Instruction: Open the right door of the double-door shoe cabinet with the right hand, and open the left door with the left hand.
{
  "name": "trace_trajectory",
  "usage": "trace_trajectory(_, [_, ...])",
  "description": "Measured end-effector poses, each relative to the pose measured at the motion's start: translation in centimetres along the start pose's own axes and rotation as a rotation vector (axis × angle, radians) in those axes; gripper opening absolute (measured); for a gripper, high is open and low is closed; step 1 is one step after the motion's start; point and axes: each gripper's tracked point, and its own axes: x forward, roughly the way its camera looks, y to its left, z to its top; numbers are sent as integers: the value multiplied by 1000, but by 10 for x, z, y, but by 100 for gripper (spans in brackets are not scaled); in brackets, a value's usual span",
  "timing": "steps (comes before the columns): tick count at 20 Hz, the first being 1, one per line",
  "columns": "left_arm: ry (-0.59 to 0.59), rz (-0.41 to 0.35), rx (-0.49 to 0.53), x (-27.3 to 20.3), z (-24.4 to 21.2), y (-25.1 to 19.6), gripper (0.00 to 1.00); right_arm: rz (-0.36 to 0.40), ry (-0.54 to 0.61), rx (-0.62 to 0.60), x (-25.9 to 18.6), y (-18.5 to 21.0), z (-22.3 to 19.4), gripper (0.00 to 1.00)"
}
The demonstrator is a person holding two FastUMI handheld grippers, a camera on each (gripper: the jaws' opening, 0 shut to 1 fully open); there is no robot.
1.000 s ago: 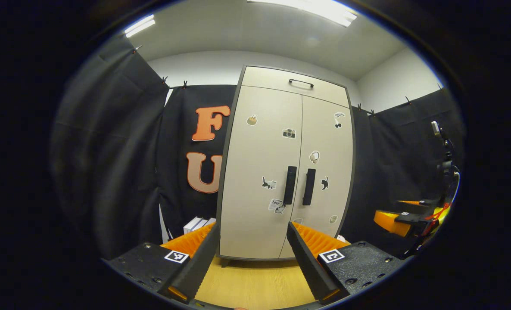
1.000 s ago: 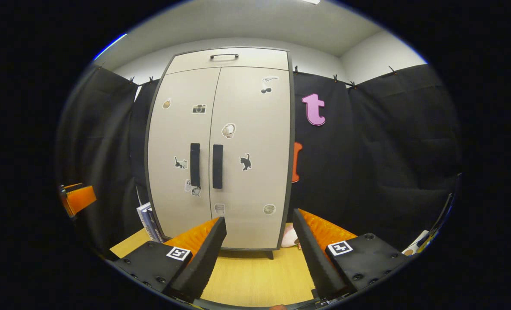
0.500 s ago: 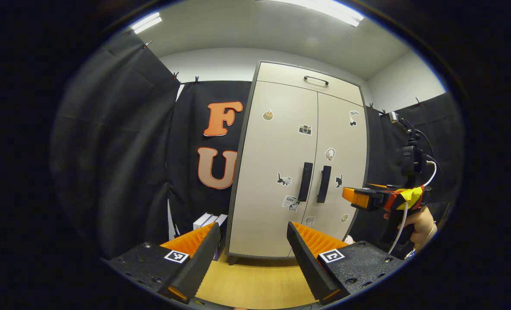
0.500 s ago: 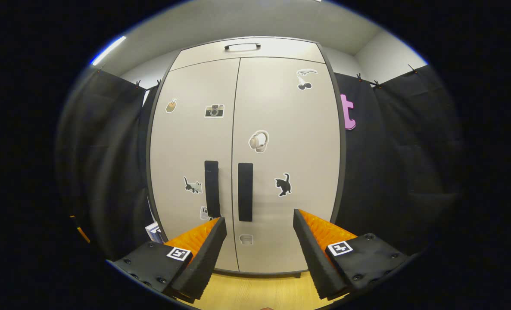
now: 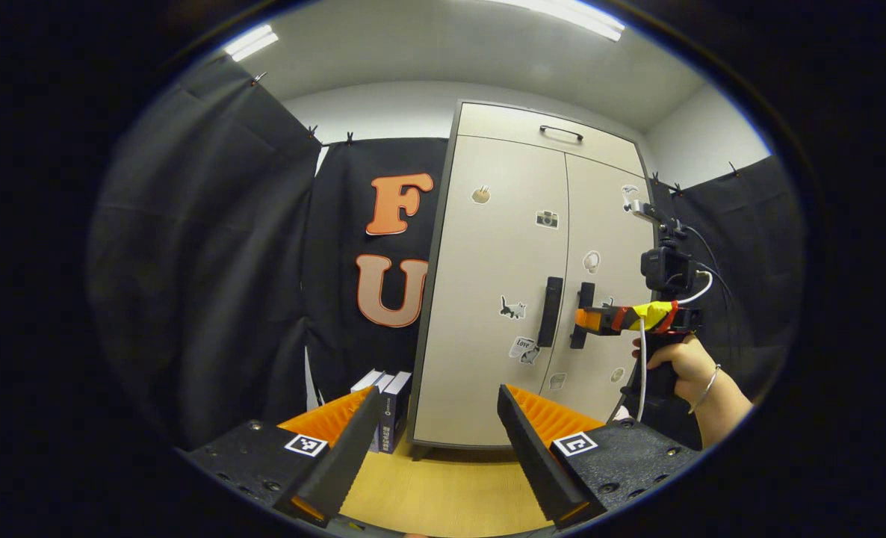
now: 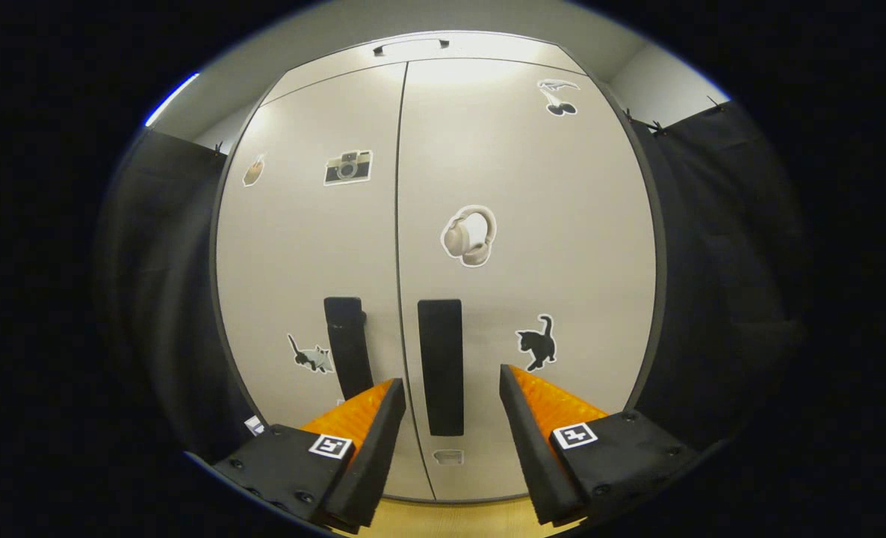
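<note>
Right gripper view: right gripper (image 6: 449,407) spread wide, fingers flanking the flat black bar handle (image 6: 441,366) of the right door (image 6: 525,269); contact unclear. Cabinet (image 5: 533,284) smooth, beige, both doors shut, standing on a wood-grain floor (image 5: 443,493). Left gripper (image 5: 435,418) spread apart, well short of the cabinet.

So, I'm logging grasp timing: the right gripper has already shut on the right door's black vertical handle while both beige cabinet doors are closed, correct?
Not quite. In the right gripper view the right gripper is open, its fingers either side of the right door's black vertical handle without pressing it. The left gripper view puts it at the handle. Both beige cabinet doors are closed, as you said.
</note>
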Motion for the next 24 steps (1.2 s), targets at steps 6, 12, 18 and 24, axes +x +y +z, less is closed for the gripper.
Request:
trace_trajectory(6, [12, 1, 8, 11, -6, 3, 95, 8, 41, 23, 31, 8, -8, 69])
trace_trajectory(12, [17, 4, 3, 16, -7, 6, 97, -37, 56, 48, 39, -1, -11, 53])
trace_trajectory(18, [24, 12, 5, 5, -9, 8, 95, -9, 61, 31, 38, 4, -12, 34])
trace_trajectory(24, [23, 32, -2, -17, -3, 11, 95, 11, 85, 40, 27, 4, -16, 21])
